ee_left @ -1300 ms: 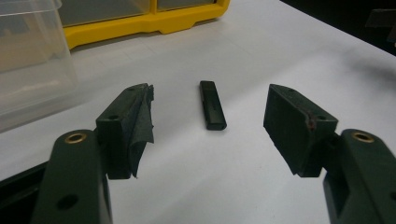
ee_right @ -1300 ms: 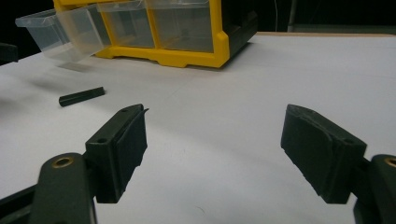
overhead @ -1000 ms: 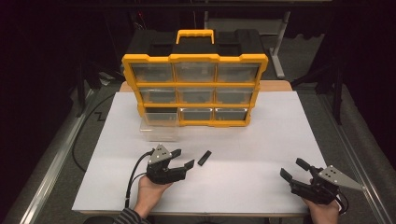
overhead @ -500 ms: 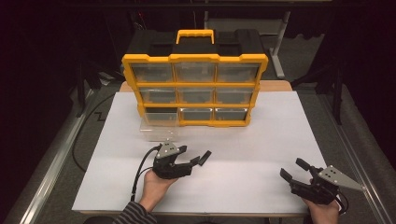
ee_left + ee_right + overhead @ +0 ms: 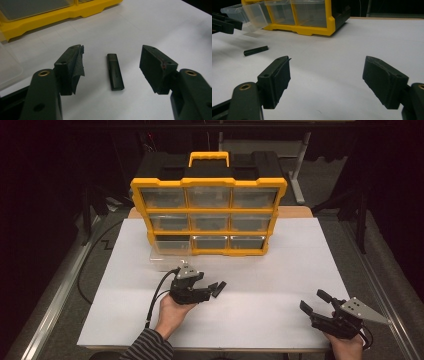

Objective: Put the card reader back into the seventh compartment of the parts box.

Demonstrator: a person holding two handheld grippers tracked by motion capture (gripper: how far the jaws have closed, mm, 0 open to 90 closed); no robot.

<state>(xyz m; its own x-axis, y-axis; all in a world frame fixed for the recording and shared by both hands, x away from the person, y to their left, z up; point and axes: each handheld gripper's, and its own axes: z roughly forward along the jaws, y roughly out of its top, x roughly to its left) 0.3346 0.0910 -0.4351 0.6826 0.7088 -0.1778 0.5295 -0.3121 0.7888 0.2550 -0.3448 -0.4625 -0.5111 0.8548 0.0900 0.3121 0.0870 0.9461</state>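
a white table (image 5: pixel 280 270) is seen from above, with a yellow and black drawer cabinet (image 5: pixel 208 205) standing at its far side. the bottom left drawer (image 5: pixel 169 255), made of clear plastic, is pulled out toward the person. a small black stick (image 5: pixel 115 72), shaped like a usb drive, lies flat on the table in front of the cabinet. the left gripper (image 5: pixel 212 289) is held low over the table right at the stick. in the left gripper view the stick is seen lying between the two jaws, touched by neither pad; the jaws are wide apart and have just been closing slightly. the right gripper (image 5: pixel 314 302) is held near the table's near right corner, well apart from the stick, with its jaws spread wide and nothing between them. in the right gripper view the stick (image 5: pixel 256 50) is seen farther off to the left, near the pulled-out drawer (image 5: pixel 244 12).
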